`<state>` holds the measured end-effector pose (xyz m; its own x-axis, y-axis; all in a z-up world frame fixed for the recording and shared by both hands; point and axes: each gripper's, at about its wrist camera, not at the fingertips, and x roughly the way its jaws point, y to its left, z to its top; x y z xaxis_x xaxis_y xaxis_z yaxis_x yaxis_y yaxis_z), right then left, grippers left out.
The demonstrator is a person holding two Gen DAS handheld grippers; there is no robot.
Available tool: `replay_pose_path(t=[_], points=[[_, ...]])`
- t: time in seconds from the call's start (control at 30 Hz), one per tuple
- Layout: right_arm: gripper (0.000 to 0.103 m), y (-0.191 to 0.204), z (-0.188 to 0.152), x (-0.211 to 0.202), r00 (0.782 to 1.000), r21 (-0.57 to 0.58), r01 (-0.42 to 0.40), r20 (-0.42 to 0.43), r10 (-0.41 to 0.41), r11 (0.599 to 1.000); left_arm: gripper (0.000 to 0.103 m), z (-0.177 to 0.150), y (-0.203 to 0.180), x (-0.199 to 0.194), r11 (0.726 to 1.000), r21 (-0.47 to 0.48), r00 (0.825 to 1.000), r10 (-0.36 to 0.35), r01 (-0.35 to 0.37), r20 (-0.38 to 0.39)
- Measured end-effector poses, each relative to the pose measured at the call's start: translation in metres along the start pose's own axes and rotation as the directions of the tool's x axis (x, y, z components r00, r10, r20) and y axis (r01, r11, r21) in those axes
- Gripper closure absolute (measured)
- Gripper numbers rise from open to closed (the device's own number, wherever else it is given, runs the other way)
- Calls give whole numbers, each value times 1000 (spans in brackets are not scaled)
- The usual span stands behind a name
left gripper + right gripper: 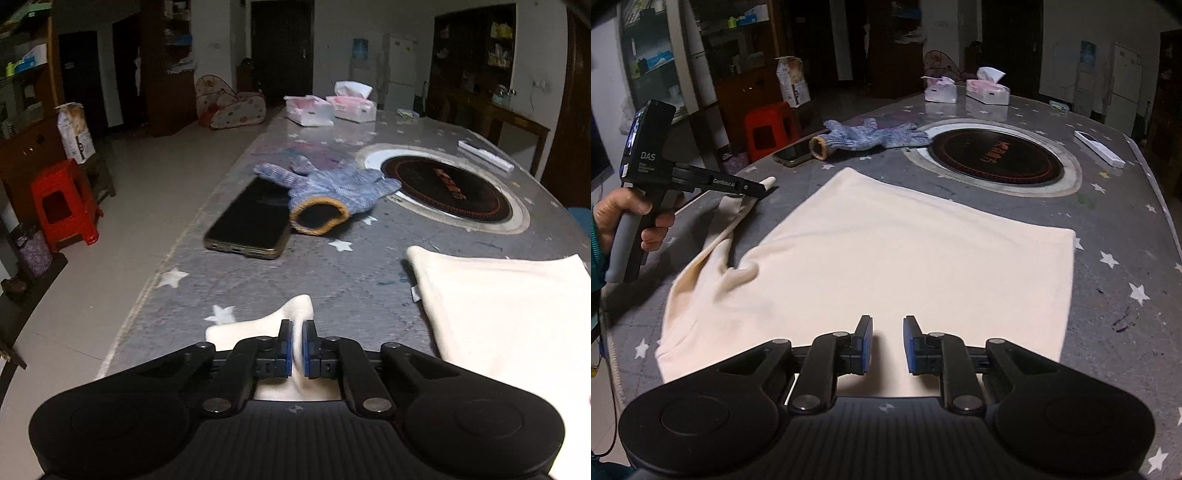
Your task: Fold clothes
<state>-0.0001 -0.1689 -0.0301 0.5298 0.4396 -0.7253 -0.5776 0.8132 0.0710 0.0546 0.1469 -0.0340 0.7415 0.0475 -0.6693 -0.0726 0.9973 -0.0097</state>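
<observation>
1. Cream garment (905,266) lies mostly flat on the star-print surface (1115,236), body spread in the middle, nr the front edge.
2. L gripper (297,341): jaws narrow, pinched on the garment's sleeve (295,310); cloth bunches up between the pads and pokes out past the tips.
3. Right wrist view shows the same: L gripper (764,186) held by the left hand (626,218), sleeve end (735,210) lifted off the surface, rest of the sleeve trailing down to the shoulder area w/ wrinkles there.
4. R gripper (887,341): jaws part-open, nothing between them, hovering over the garment's near edge.
5. Beyond the garment: blue knit glove (332,188) w/ tan cuff, lying partly on a dark phone (251,221).
6. Round black cooktop (997,153) set into the surface, right of the glove.
7. Far end: two tissue packs (330,107) side by side; white remote (1099,147) nr the right edge.
8. Red stool (62,203) on the floor, left of the surface.
</observation>
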Motion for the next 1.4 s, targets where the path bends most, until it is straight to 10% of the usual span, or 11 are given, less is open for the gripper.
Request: replay_pose_path(t=[0.47, 0.93, 1.2, 1.4], points=[[86, 110, 14, -12, 977, -242, -208, -5, 213, 948, 98, -28, 91, -105, 982, -186, 974, 18, 25, 225], [83, 182, 4, 35, 938, -373, -347, -150, 313, 860, 92, -79, 136, -100, 971, -203, 984, 147, -124, 102], [81, 148, 0, 4, 960, -327, -280, -97, 262, 903, 56, -70, 81, -118, 994, -93, 989, -50, 64, 139], [81, 103, -6, -16, 989, -243, -148, -51, 140, 959, 49, -67, 4, -123, 953, 45, 944, -302, 299, 133]])
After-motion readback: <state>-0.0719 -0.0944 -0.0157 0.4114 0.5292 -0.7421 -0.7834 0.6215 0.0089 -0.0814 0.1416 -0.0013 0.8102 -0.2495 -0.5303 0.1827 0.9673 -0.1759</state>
